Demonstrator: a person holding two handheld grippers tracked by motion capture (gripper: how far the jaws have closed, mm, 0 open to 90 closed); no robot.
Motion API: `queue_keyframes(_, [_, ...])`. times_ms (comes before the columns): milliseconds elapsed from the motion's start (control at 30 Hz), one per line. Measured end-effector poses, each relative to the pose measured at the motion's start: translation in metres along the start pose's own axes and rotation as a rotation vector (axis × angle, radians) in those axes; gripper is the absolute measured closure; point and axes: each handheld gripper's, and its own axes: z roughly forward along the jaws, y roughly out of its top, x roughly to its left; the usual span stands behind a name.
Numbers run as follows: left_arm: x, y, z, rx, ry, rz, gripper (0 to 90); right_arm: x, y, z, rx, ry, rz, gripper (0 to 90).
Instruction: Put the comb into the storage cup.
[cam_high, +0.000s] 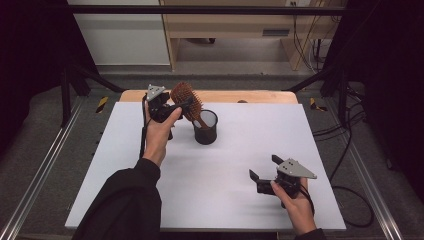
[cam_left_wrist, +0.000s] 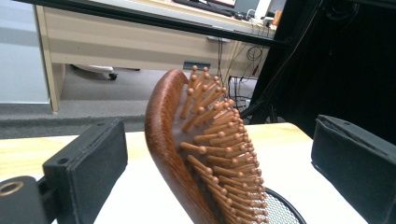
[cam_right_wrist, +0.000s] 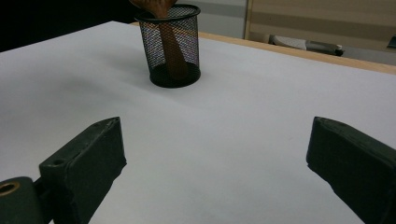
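The wooden hairbrush (cam_high: 187, 101) is standing handle-down in the black mesh cup (cam_high: 205, 128) near the counter's (cam_high: 250, 165) far edge, its head leaning between the left claw's (cam_high: 170, 106) wide-open jaws. Seemingly it's being released or grasped; closing comes next. The right claw (cam_high: 263, 169) is gaping empty near the right corner.

The hairbrush (cam_high: 186, 100) is reddish-brown wood with a fine grain, and its lighter orange-brown bristles end in small round tips. Its handle stands in the cup (cam_high: 205, 127), a black wire mesh with a fine diamond weave that the brown handle shows through. Under the cup, the table (cam_high: 215, 165) has a plain pale grey-white top, with a light wooden edge behind the cup. The left gripper (cam_high: 172, 107), just beside the cup, is black with a grey plate. The right gripper (cam_high: 263, 167), well apart from the cup, has matt black jaws and a grey plate. The sleeve (cam_high: 125, 200) is black.
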Motion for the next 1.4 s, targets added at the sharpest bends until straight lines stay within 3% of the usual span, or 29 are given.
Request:
queue_keyframes(1033, [0.001, 0.001, -0.021, -0.036, -0.006, 0.021, 3.8, -0.001, 0.001, -0.003, -0.010, 0.006, 0.006, 4.8])
queue_keyframes(1400, [0.003, 0.001, -0.028, -0.066, 0.001, -0.002, 3.4, -0.003, 0.001, -0.006, -0.012, -0.003, -0.002, 4.8])
